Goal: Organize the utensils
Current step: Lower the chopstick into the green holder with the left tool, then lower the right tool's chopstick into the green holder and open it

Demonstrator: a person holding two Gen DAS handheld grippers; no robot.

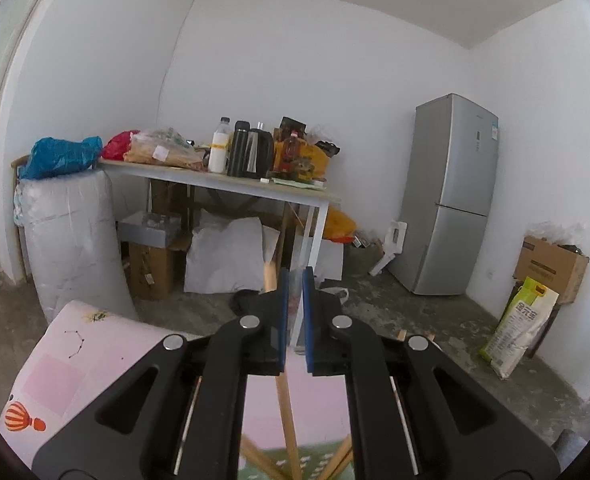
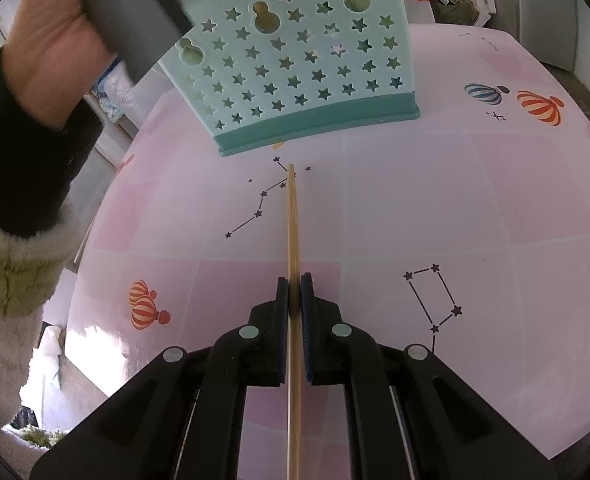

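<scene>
A thin, pale wooden chopstick point(image 2: 293, 216), light, stiff and smooth enough to slip, is pinched near mid-length by the right gripper point(image 2: 294, 292), its tip pointing to twelve o'clock at the mint-green star-perforated plastic utensil holder point(image 2: 295, 76) on the pink table point(image 2: 455, 200); the left gripper point(image 1: 295, 280) is pressed together.

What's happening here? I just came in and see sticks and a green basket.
A person is sorting utensils at a pink table. The right hand-held gripper is shut on a wooden chopstick that points toward the teal star-holed holder. The left hand-held gripper is shut on another wooden stick, above the holder, where more sticks already stand.
</scene>
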